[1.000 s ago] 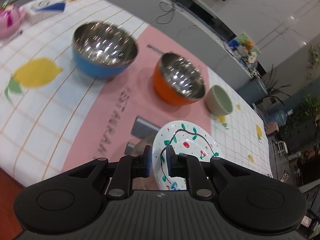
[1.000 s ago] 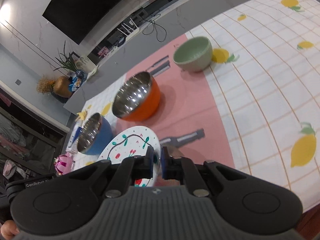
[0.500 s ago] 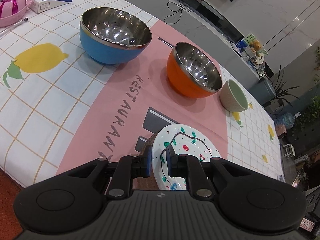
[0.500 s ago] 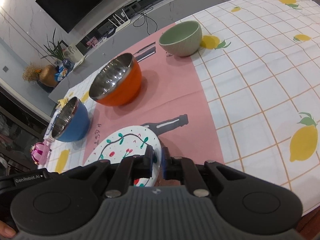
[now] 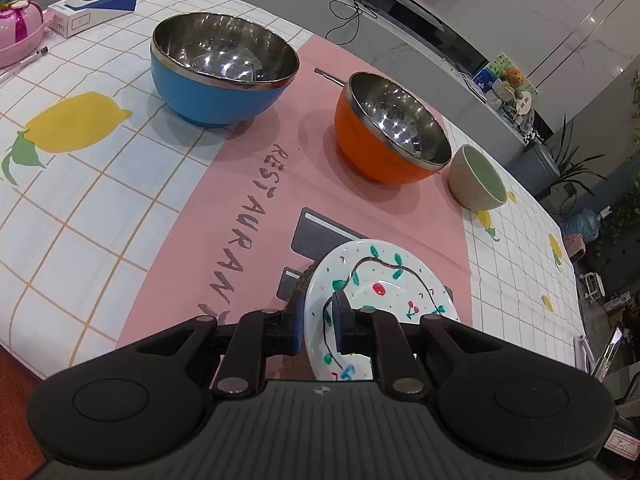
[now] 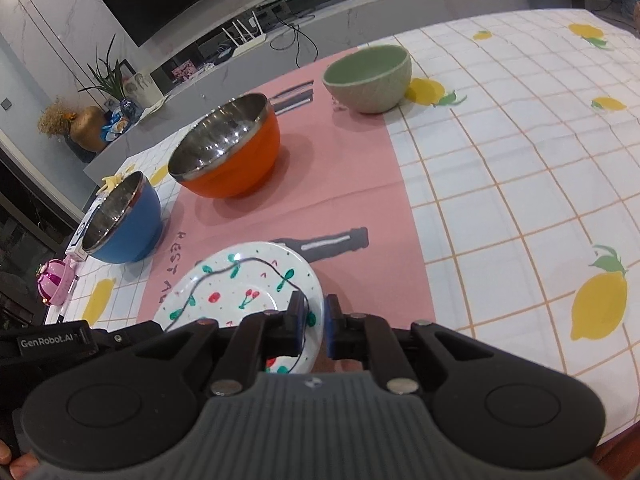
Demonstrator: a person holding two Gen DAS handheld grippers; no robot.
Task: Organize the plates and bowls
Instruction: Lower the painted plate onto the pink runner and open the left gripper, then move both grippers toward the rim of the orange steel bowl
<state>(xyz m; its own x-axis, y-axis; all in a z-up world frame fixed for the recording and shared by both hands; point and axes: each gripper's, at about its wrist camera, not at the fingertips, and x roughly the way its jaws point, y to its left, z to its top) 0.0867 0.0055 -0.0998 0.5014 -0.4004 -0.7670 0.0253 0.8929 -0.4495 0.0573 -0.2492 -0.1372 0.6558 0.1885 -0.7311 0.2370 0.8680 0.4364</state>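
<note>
With both the left claw (image 5: 316, 322) and right claw (image 6: 311, 326) clenched on opposite rims of the white cherry-painted ceramic plate (image 5: 380, 292), I'd carry it level, clear of the orange steel-lined bowl (image 5: 394, 128).

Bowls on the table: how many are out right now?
3. The blue steel bowl sits farthest left, the orange steel bowl on the pink mat's middle, and the small green ceramic bowl at the mat's right edge. None looks hidden.

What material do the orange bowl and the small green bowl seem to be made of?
Orange bowl: likely stainless steel with an orange coated outside; the inside is mirror-bright with sharp reflections. Small green bowl: probably glazed ceramic; dull green inside, beige textured outside, thick rim.
</note>
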